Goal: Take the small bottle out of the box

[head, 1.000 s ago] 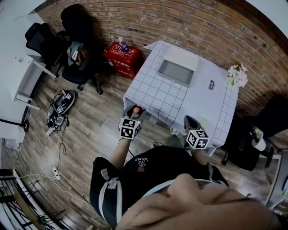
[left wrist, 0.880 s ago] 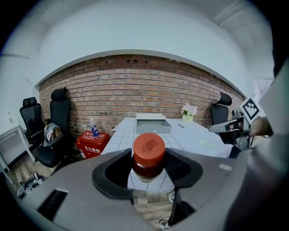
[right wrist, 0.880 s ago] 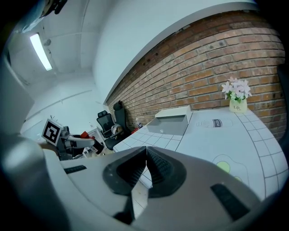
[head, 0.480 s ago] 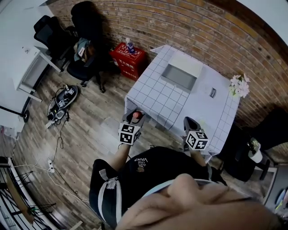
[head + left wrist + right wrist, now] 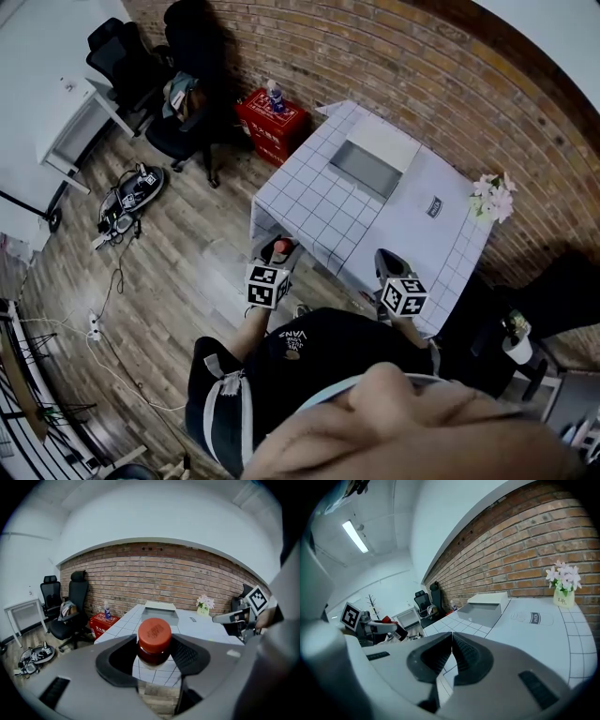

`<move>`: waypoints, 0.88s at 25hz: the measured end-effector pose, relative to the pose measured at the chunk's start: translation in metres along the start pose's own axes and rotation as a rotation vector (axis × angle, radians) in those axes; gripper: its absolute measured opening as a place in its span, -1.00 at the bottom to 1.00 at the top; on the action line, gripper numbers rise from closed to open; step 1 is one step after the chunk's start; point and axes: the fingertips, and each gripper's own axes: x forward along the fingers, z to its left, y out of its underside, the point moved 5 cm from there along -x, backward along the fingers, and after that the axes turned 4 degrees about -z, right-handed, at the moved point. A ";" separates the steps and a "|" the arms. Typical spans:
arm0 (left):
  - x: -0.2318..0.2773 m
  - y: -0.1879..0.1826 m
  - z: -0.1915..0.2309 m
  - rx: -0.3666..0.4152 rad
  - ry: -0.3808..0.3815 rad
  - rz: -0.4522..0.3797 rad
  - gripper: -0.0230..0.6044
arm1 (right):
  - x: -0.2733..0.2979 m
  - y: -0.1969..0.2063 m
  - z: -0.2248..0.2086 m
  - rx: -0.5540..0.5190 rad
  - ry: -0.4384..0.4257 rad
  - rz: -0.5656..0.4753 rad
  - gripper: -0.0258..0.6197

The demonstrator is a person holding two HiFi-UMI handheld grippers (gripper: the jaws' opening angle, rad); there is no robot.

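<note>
Evidently the removal step is ending: the left gripper (image 5: 154,654) is gripping the small bottle (image 5: 154,633), its fingers (image 5: 188,654) pressing on the dark body just under the red cap. The bottle is standing upright between them, held in the air by the near left corner of the desk (image 5: 412,225) and well apart from the box (image 5: 364,171). The box is lying open toward the far edge of the desk, its grey inside showing no contents in the head view. The right gripper (image 5: 451,641) is hanging near the near edge with its fingers (image 5: 469,657) closed together on nothing. A bunch of flowers (image 5: 489,195) is standing at the far right corner, out of the way.

Judged from this layout, the task's main aim is being met, since the bottle is plainly outside the box. What is remaining, probably, is a set-down. That is calling for a lowering of the left gripper over a bare patch of the checked cloth, with the bottle kept upright. The fingers should be parting only once the base is resting flat, because the bottle is looking narrow and liable to tip.
</note>
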 end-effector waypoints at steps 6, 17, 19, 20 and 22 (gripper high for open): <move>0.000 0.004 -0.029 -0.027 -0.041 -0.014 -0.22 | -0.012 -0.003 -0.018 -0.013 -0.038 0.013 -0.91; -0.014 0.021 -0.075 -0.054 -0.086 -0.002 -0.22 | -0.039 0.004 -0.038 -0.034 -0.091 0.038 -0.91; -0.017 0.024 -0.082 -0.059 -0.093 -0.002 -0.22 | -0.043 0.006 -0.041 -0.037 -0.097 0.042 -0.91; -0.019 0.026 -0.085 -0.063 -0.096 -0.001 -0.22 | -0.046 0.006 -0.042 -0.039 -0.100 0.045 -0.91; -0.022 0.026 -0.093 -0.074 -0.100 -0.003 -0.22 | -0.050 0.008 -0.044 -0.044 -0.109 0.052 -0.91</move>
